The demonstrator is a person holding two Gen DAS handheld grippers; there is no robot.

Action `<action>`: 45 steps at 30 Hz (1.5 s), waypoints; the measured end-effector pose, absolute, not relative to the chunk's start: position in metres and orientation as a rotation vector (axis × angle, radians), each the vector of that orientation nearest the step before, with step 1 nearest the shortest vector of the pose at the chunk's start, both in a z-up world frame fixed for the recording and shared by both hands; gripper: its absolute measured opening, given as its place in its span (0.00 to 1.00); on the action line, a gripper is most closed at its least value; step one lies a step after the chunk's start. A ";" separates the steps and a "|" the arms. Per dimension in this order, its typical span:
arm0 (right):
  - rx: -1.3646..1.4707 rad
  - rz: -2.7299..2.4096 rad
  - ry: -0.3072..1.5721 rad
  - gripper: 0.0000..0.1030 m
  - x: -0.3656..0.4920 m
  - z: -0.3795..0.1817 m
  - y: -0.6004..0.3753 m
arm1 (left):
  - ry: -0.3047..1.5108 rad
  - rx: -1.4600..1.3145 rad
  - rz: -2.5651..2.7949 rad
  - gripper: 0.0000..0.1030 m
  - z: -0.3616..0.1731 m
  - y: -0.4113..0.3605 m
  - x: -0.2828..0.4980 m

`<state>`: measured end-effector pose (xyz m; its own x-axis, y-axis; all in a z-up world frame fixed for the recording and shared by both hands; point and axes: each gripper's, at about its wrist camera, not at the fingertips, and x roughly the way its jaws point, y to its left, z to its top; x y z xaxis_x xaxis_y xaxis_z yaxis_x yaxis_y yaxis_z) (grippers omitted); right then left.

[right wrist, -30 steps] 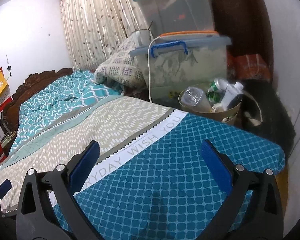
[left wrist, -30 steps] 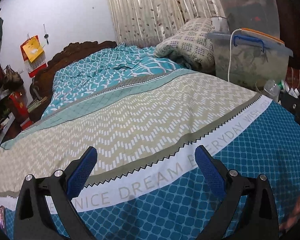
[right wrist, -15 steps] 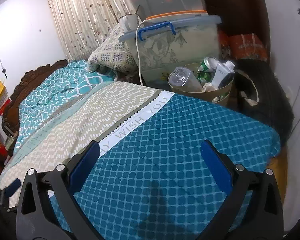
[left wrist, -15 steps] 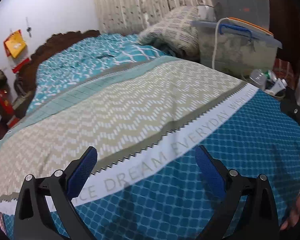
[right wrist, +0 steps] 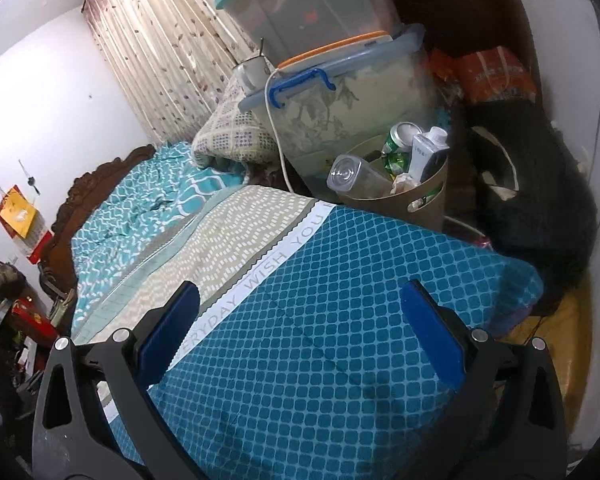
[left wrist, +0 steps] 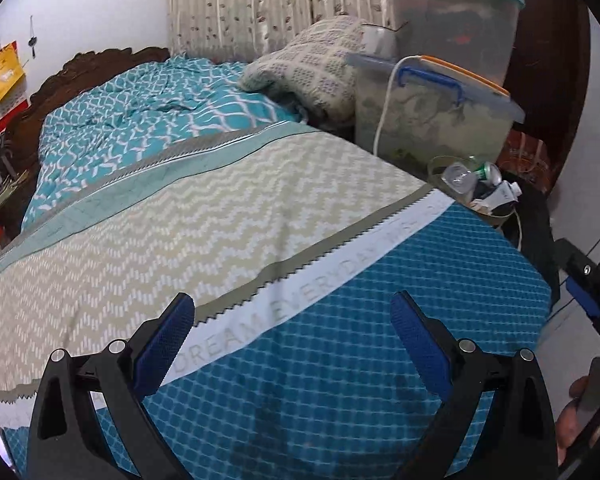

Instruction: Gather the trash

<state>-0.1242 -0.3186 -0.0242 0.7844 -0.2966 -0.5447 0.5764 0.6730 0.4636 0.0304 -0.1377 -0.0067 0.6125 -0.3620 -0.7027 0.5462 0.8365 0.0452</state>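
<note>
Left wrist view: left tool [left wrist: 288, 336], two blue-padded fingers [left wrist: 162, 346] spread wide apart, nothing between them, hovering over the blue-checked end of the bed [left wrist: 228, 216]. One trash bin [left wrist: 440, 166] beyond the bed's far right corner, well apart from the tool, up and to its right. In the bin: one clear plastic bottle [left wrist: 458, 178], one green can [left wrist: 488, 170], one white carton [left wrist: 500, 196]. Behind the bin, two stacked storage boxes [left wrist: 432, 116]; one folded quilt [left wrist: 312, 64] beside them on the bed. At the right edge, part of the right tool [left wrist: 588, 284].

Right wrist view: right tool [right wrist: 300, 324], two fingers likewise wide apart and empty, over the same blue-checked end of the bed [right wrist: 340, 320]. One tan trash bin [right wrist: 404, 204] just past the bed's far edge, ahead of the tool and slightly right, apart from it. Inside: one clear bottle [right wrist: 354, 178] lying tilted, one green can [right wrist: 398, 148], one white carton [right wrist: 426, 156], some crumpled paper [right wrist: 402, 184]. Behind the bin, two stacked boxes [right wrist: 352, 92] with one white cable [right wrist: 276, 136] hanging down the lower one.
</note>
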 end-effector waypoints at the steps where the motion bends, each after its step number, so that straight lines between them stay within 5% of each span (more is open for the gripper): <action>1: 0.666 -0.501 0.456 0.97 -0.125 -0.024 -0.319 | 0.746 0.272 -0.536 0.92 -0.006 -0.142 0.029; 45: 0.666 -0.447 0.438 0.97 -0.145 -0.019 -0.311 | 0.753 0.338 -0.459 0.92 -0.006 -0.144 0.022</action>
